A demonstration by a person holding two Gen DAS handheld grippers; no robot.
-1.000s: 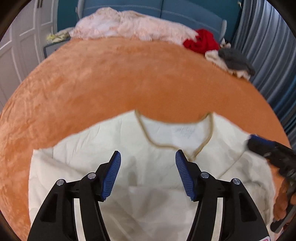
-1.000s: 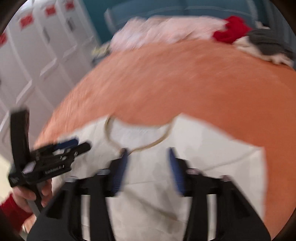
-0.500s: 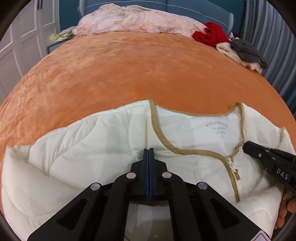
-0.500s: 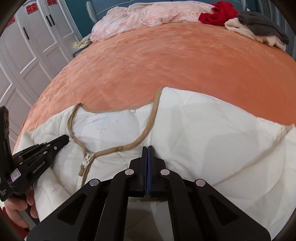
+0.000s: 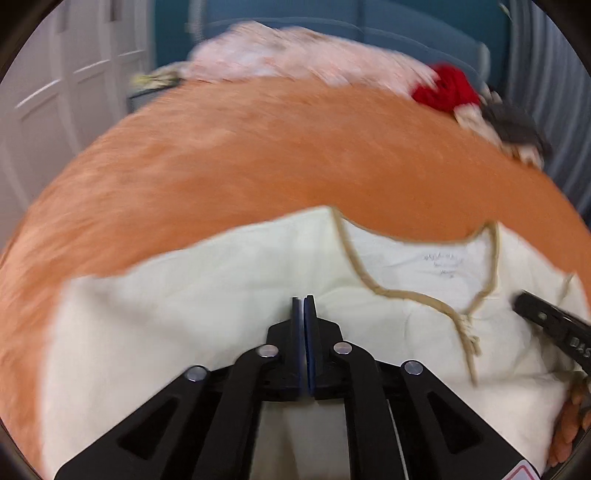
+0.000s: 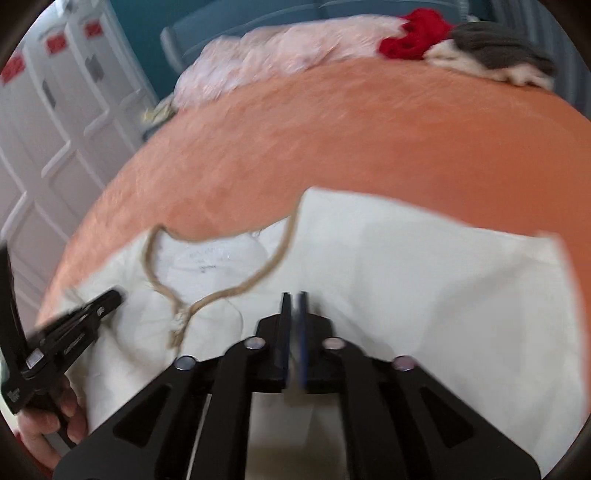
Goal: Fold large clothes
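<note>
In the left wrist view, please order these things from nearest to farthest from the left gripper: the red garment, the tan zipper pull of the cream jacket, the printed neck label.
1. The tan zipper pull, a little right of the left gripper.
2. The printed neck label, further right and beyond, inside the collar.
3. The red garment, at the far right of the orange bed cover.

You work in a home bedroom: orange bedspread (image 5: 258,158), teal headboard (image 5: 388,33) at 12 o'clock, white wardrobe doors (image 6: 48,110) at 10 o'clock.
</note>
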